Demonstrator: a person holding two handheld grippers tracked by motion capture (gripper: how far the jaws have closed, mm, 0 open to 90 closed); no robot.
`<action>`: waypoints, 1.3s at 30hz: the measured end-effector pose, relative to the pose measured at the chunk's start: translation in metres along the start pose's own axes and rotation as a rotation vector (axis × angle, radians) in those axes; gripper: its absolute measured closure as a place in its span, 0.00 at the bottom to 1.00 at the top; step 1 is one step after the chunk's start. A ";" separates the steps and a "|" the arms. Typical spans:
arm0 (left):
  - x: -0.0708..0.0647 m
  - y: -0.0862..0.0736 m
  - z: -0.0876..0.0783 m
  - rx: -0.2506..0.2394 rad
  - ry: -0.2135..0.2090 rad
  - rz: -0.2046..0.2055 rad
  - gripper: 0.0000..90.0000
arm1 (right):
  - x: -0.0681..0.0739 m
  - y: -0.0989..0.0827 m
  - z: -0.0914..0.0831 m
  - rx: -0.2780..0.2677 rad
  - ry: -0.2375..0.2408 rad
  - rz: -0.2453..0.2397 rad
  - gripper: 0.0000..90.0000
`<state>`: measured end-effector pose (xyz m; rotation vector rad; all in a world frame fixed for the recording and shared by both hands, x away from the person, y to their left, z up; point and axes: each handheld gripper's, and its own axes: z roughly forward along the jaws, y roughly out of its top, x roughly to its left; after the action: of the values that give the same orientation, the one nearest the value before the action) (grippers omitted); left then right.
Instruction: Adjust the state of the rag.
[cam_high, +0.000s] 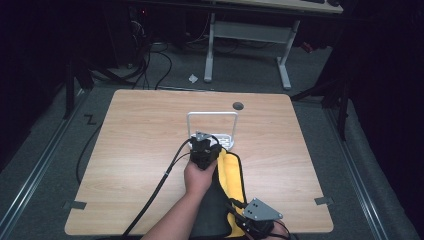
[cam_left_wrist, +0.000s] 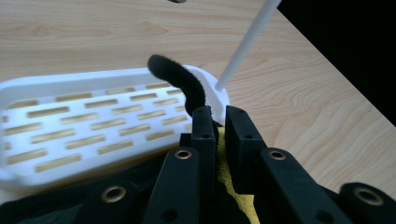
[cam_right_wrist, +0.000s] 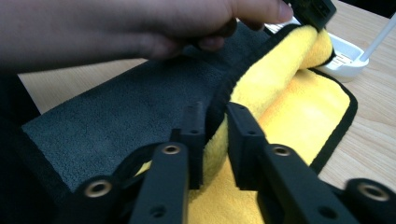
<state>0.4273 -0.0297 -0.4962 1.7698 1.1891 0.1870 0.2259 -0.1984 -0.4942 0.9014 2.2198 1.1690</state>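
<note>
A towel (cam_high: 231, 175), grey on one side and yellow on the other with black trim, lies stretched from the table's front edge up to a white slotted tray (cam_high: 226, 141). My left gripper (cam_high: 210, 144) is at the tray's near rim, shut on the towel's far end. In the left gripper view a black trim corner (cam_left_wrist: 180, 79) sticks up from the left gripper (cam_left_wrist: 220, 116) over the tray (cam_left_wrist: 70, 126). My right gripper (cam_high: 235, 206) is at the front edge. In the right gripper view the right gripper (cam_right_wrist: 215, 112) stands slightly apart around the towel's (cam_right_wrist: 121, 116) folded edge.
A white wire handle (cam_high: 212, 114) rises over the tray's far side. A round grommet hole (cam_high: 238, 105) sits near the wooden table's (cam_high: 140, 140) back edge. The hand (cam_right_wrist: 140, 23) on the left gripper crosses above the towel. Cables trail off the table's front left.
</note>
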 end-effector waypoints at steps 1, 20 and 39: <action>-0.002 0.000 0.002 0.003 -0.021 0.001 0.90 | -0.002 0.001 -0.001 -0.008 -0.002 0.004 0.79; 0.037 -0.022 -0.037 0.073 0.036 0.193 0.67 | -0.032 -0.002 0.011 0.023 -0.062 0.092 0.78; 0.050 -0.040 -0.026 0.098 0.179 0.261 0.85 | -0.089 -0.005 0.070 0.222 -0.168 0.225 0.95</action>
<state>0.4129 0.0281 -0.5309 2.0266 1.1031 0.4560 0.3305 -0.2282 -0.5262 1.3187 2.1813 0.9120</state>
